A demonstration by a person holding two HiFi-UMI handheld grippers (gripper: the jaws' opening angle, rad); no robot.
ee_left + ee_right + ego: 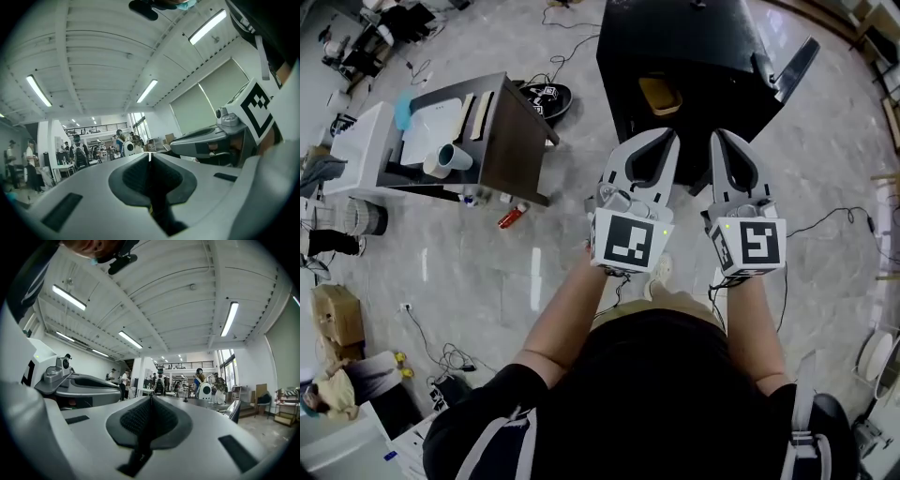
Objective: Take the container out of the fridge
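In the head view a black fridge [703, 56] stands on the floor ahead of me, its door [794, 67] swung open to the right. A tan container [660, 95] shows inside its dark opening. My left gripper [667, 135] and right gripper [718, 137] are held side by side in front of the fridge, short of the opening, both shut with nothing between the jaws. The left gripper view shows its jaws [150, 157] pressed together, aimed at the ceiling and the far hall. The right gripper [151, 398] looks the same in its own view. Neither gripper view shows the container.
A dark table [517, 131] stands left of the fridge with a white tray [431, 131] and a lying cup [447, 159] on it. A red bottle [512, 217] and cables lie on the floor. A cardboard box [337, 314] sits far left. People stand in the distant hall [161, 380].
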